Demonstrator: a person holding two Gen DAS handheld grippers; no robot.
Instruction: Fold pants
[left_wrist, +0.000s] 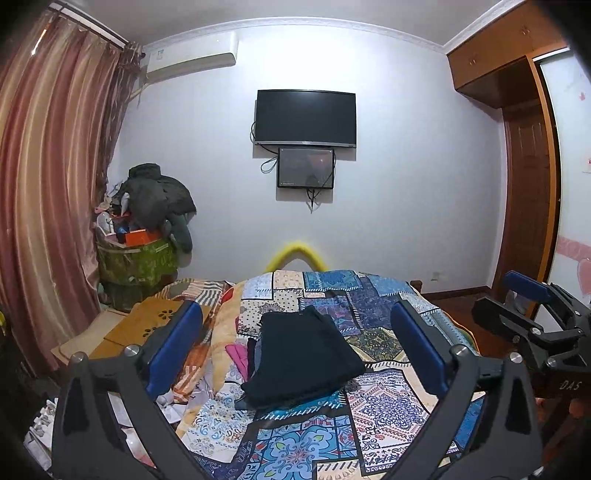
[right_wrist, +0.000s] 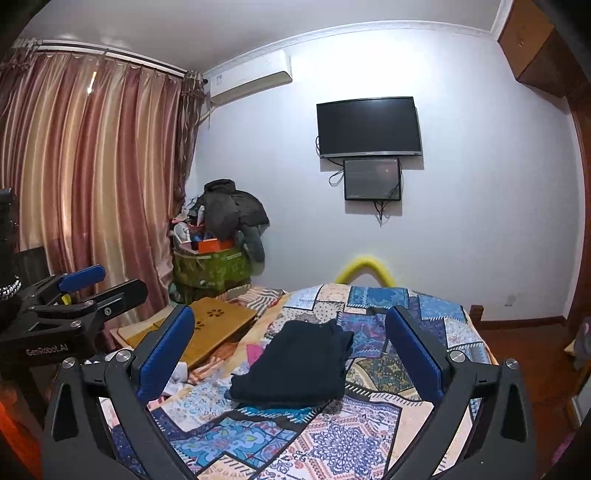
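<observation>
The pants (left_wrist: 304, 360), dark and already folded into a compact stack, lie on the patchwork quilt (left_wrist: 380, 406) that covers the bed; in the left wrist view they sit at the centre of the frame, between the two blue pads but beyond them, touched by neither; in the right wrist view the same stack (right_wrist: 295, 365) lies just below centre, again framed by the fingers and apart from them. The left gripper (left_wrist: 295, 349) has its jaws spread wide with nothing in them; the right gripper (right_wrist: 291, 350) is released likewise, its pads bare. From the left wrist view the right gripper appears at about 3 o'clock, off the edge of the bed; from the right wrist view the left gripper appears at about 9 o'clock. A wooden board (right_wrist: 210, 332) with flower-shaped cut-outs lies at about 10 o'clock of the pants; a bit of pink cloth (left_wrist: 238, 356) pokes out at their 9 o'clock; a yellow curved tube (left_wrist: 297, 254) rises behind the bed at 12 o'clock; higher on the wall hangs a dark television (left_wrist: 306, 117) with a smaller screen (left_wrist: 306, 168) just beneath it; curtains (right_wrist: 92, 177) fill the 9 to 10 o'clock side.
</observation>
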